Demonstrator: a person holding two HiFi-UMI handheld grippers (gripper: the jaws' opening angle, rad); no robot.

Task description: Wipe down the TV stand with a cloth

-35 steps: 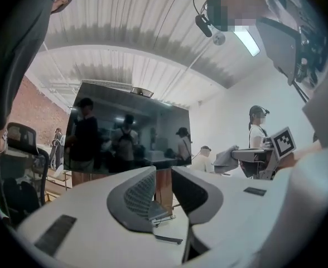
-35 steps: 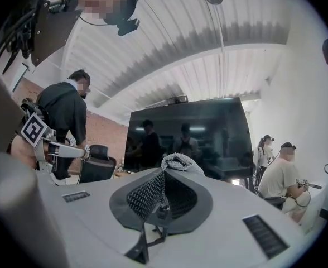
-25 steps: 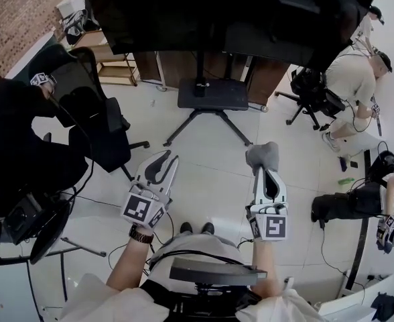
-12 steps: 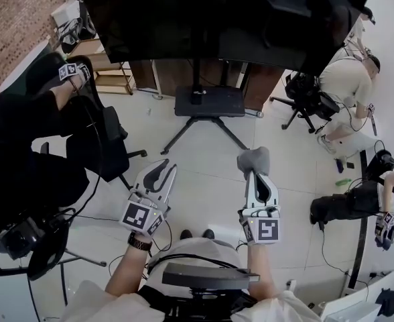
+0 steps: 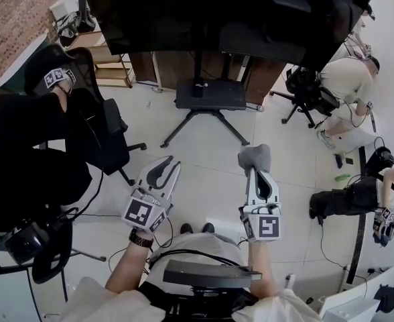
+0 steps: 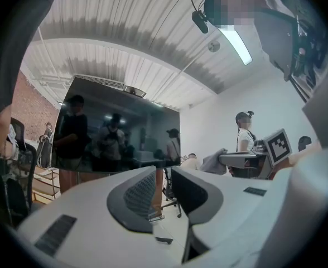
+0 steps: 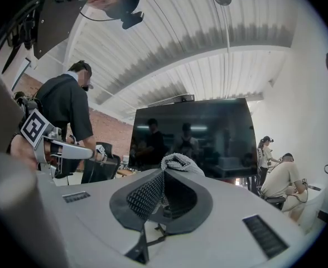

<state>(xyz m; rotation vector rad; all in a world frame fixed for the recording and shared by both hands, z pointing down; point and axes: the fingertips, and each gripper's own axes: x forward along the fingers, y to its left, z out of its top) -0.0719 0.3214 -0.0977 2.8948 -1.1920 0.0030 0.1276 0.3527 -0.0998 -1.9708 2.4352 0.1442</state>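
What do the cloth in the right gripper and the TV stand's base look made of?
The cloth looks like soft grey fabric, probably microfibre or knit: nubby weave, bunched limp in the right gripper. The TV stand base is a dark matte plate on thin splayed legs, likely painted metal; unconfirmed.

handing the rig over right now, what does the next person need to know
Left gripper: open and empty, held over the floor.
Right gripper: shut on the grey cloth, which bunches out past its tips.
TV stand: ahead across the floor, under the big dark screen. The cloth is well short of it and not touching.
Done: cloth is gripped.
Left: bring the cloth up to the stand and wipe it down.
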